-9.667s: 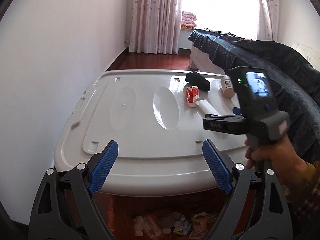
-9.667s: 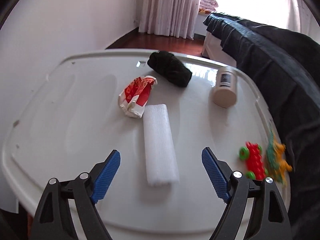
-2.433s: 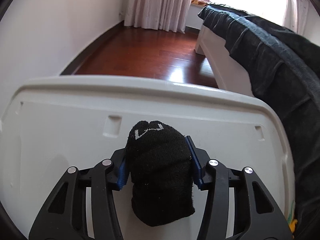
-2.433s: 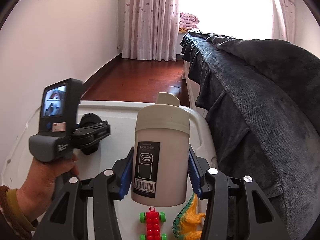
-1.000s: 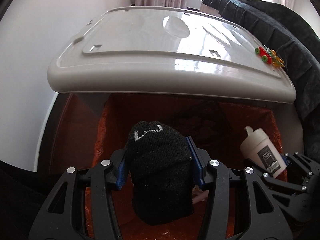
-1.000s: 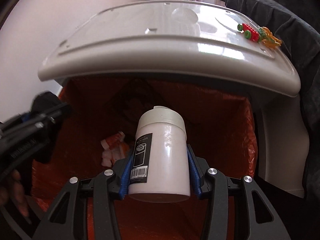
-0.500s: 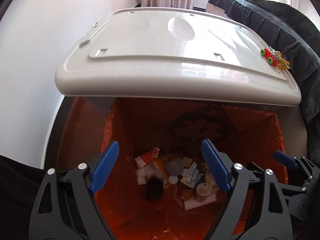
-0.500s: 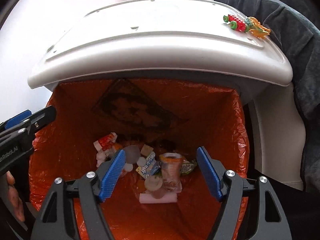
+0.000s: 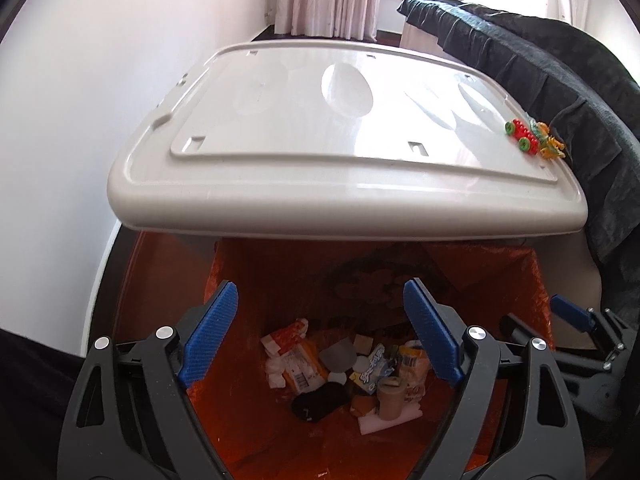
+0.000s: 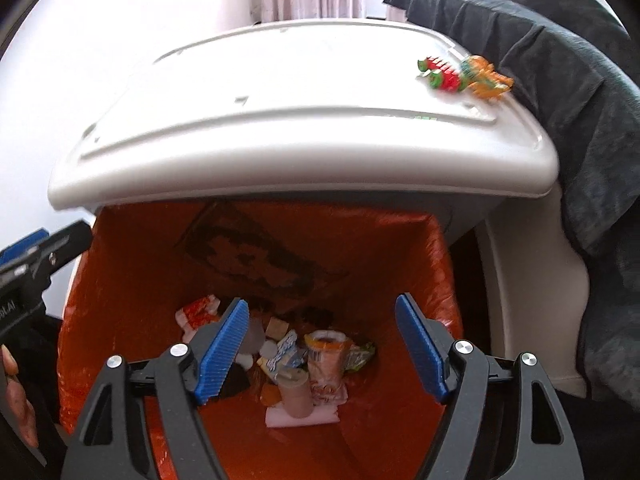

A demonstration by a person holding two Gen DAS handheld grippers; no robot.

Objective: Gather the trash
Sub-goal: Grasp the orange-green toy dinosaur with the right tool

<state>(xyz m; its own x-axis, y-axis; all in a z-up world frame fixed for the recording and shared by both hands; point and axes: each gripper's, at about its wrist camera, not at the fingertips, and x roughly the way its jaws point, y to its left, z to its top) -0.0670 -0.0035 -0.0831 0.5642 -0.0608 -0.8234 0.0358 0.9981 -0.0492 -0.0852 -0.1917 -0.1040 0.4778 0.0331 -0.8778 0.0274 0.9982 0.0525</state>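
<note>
My left gripper (image 9: 318,330) is open and empty above an orange-lined trash bin (image 9: 516,276). My right gripper (image 10: 322,350) is open and empty above the same bin (image 10: 424,248). At the bottom lie a black sock (image 9: 320,396), a beige bottle (image 9: 390,396) on a white foam strip (image 9: 370,424), and several wrappers. The bottle (image 10: 295,394) and foam (image 10: 276,416) also show in the right wrist view. The right gripper's finger (image 9: 568,314) shows at the right edge of the left wrist view; the left gripper's finger (image 10: 24,246) shows at the right wrist view's left edge.
A white plastic lid (image 9: 320,128) overhangs the bin's far side. A red and green toy (image 9: 522,136) and an orange dinosaur toy (image 9: 550,146) lie at its right edge. A dark blanket (image 9: 560,72) covers the bed on the right. A white wall stands left.
A second ago both grippers held the sock and the bottle over the bin. Both have opened, and the two things have dropped to the bin's bottom.
</note>
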